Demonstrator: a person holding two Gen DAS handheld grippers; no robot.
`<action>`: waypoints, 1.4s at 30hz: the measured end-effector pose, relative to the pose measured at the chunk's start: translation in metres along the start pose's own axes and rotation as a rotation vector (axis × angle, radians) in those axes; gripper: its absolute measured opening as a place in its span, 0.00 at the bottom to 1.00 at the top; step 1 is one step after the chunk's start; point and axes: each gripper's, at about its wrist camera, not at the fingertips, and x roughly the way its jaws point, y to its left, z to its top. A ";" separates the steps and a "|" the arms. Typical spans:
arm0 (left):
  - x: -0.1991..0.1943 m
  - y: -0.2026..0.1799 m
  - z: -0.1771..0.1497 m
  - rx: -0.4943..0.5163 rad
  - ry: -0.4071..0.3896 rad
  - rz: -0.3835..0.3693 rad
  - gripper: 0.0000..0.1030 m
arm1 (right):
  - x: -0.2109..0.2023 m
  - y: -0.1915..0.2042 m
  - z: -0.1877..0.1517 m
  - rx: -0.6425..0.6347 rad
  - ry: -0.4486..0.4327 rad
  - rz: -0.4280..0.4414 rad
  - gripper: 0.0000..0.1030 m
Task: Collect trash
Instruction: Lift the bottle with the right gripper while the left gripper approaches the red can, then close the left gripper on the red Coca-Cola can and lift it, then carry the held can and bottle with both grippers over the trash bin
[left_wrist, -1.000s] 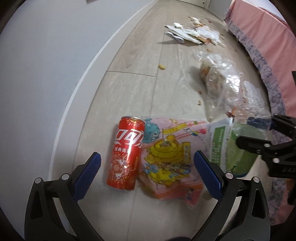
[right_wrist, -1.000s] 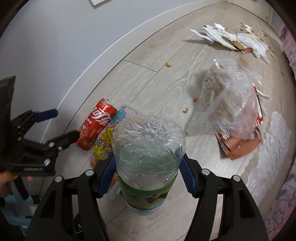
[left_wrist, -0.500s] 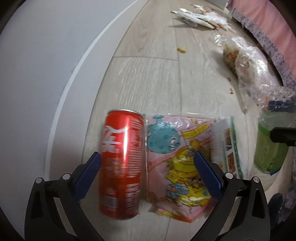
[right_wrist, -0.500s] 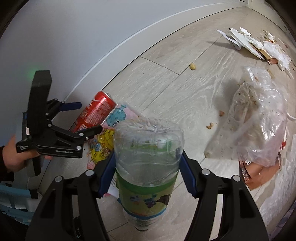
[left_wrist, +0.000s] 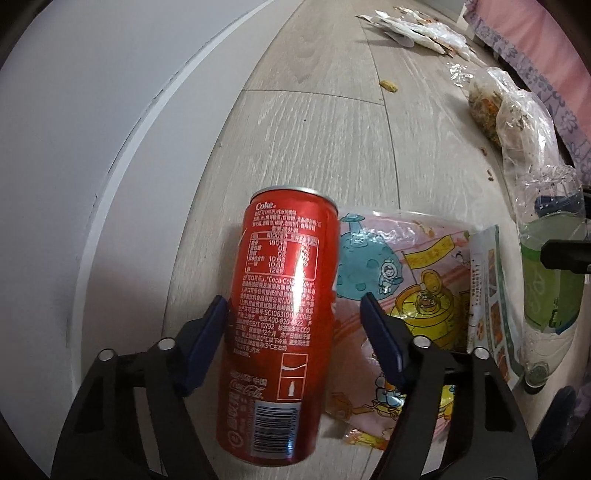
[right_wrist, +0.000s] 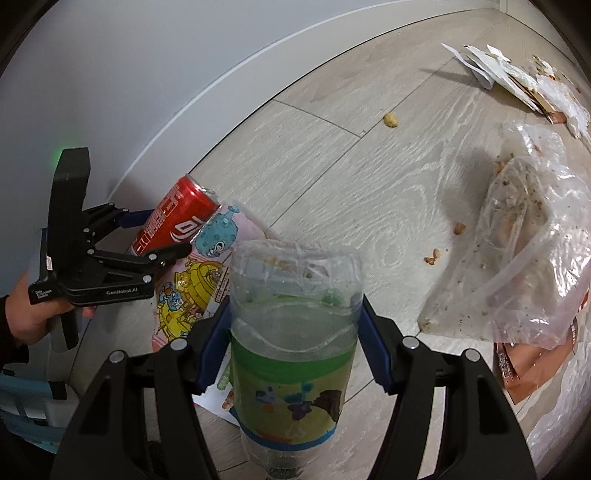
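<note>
A red Coke can lies on the wooden floor near the wall. My left gripper straddles it and its jaws are closing. The left pad is at the can's side; the right pad stands a little off it. In the right wrist view the left gripper sits around the can, held by a person's hand. My right gripper is shut on a crushed clear bottle with a green label, also seen at the right edge as the bottle.
A pink cartoon snack wrapper lies right beside the can, with a white and green packet next to it. A clear bag of food scraps, a brown wrapper, crumbs and torn paper lie farther off. The wall's baseboard runs along the left.
The left gripper has come down over the can, and its jaws have narrowed around it. The right gripper has sunk a little with the bottle still in it.
</note>
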 end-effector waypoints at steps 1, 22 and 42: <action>0.001 0.001 -0.001 0.001 0.001 0.002 0.59 | 0.000 0.002 0.000 -0.008 0.000 0.000 0.60; -0.049 -0.032 0.010 0.011 -0.033 -0.061 0.54 | -0.025 0.016 -0.004 0.042 0.007 0.025 0.60; -0.170 -0.129 0.087 0.187 -0.045 -0.200 0.54 | -0.185 -0.012 0.005 0.232 -0.097 -0.083 0.60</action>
